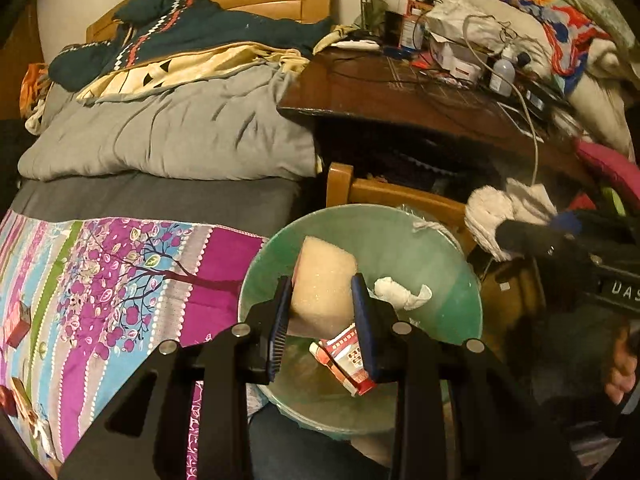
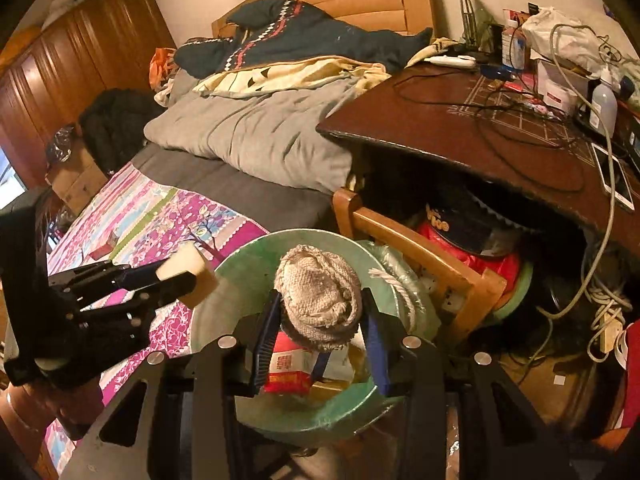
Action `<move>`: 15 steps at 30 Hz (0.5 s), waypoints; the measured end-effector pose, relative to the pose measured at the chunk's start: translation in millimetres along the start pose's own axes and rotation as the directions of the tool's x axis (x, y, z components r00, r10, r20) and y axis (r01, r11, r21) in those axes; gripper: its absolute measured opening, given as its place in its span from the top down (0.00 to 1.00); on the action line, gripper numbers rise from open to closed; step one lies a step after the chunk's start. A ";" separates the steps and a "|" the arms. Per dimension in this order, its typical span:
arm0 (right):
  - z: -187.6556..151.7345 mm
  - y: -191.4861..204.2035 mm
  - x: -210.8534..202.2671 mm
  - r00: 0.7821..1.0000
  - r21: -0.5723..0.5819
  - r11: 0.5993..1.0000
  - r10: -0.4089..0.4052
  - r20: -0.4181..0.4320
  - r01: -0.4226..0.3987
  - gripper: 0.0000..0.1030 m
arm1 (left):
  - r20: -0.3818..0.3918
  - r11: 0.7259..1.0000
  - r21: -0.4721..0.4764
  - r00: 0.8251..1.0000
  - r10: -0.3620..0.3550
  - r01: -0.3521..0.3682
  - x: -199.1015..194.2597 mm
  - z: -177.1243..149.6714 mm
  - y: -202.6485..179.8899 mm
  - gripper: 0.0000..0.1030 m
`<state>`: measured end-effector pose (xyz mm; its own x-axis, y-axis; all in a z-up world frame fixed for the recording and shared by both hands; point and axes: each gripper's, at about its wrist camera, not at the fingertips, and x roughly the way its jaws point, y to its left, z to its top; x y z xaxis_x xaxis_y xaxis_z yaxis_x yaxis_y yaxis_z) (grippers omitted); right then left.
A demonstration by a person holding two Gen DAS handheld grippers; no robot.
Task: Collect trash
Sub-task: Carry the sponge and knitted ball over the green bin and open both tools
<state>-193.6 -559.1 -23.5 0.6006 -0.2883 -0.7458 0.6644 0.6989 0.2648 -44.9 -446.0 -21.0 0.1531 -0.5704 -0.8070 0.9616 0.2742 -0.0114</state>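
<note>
My left gripper [image 1: 322,300] is shut on a pale yellow sponge [image 1: 322,280] and holds it over a green round bin [image 1: 452,280]. The bin holds a crumpled white tissue [image 1: 402,294] and a red and white tube [image 1: 346,362]. My right gripper [image 2: 320,316] is shut on a balled beige woven cloth [image 2: 320,300] above the same green bin [image 2: 240,280], over a red and white packet [image 2: 290,368]. The left gripper with the sponge [image 2: 188,266] shows at the left of the right wrist view, and the right gripper with the cloth [image 1: 504,216] at the right of the left wrist view.
A bed with a purple floral sheet [image 1: 120,280] and grey duvet [image 1: 180,136] lies to the left. A dark wooden desk [image 2: 460,120] cluttered with cables, bottles and boxes stands to the right. A wooden chair [image 2: 420,256] stands behind the bin, with clutter under the desk.
</note>
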 end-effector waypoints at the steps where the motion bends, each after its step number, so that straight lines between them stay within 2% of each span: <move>1: 1.7 2.3 0.7 1.000 -0.006 1.000 0.000 0.000 0.000 0.60 | -0.002 1.000 -0.004 1.000 -0.004 0.004 0.7 0.7 0.6 0.72; 5: 7.5 9.9 3.6 1.000 -0.023 1.000 0.010 0.010 -0.010 0.59 | 0.007 1.000 -0.010 1.000 -0.002 0.002 2.2 6.9 3.3 0.70; 6: 9.1 11.2 4.4 1.000 -0.025 1.000 0.007 0.015 -0.007 0.55 | 0.011 1.000 -0.012 1.000 0.002 -0.001 3.7 8.4 3.9 0.64; 7: 10.0 12.2 6.2 1.000 -0.029 1.000 0.007 0.022 -0.006 0.43 | 0.001 1.000 -0.018 1.000 0.002 -0.002 6.3 9.3 5.8 0.45; 8: 10.5 12.6 8.7 1.000 -0.034 0.999 0.004 0.019 -0.003 0.32 | -0.011 1.000 -0.027 1.000 0.005 -0.006 9.1 9.9 7.8 0.36; 9: 10.7 12.8 10.8 1.000 -0.031 0.999 -0.009 0.024 0.010 0.23 | -0.009 0.999 -0.038 1.000 0.020 -0.020 10.5 9.8 10.7 0.34; 15: 9.5 7.6 14.2 1.000 -0.004 1.000 -0.007 0.031 0.007 0.24 | -0.013 0.998 -0.057 1.000 0.021 -0.022 10.1 6.1 17.2 0.34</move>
<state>-175.8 -564.1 -26.4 0.6092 -0.3132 -0.7285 0.6668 0.6996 0.2568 -25.4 -451.8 -25.8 0.1706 -0.5546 -0.8144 0.9435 0.3303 -0.0273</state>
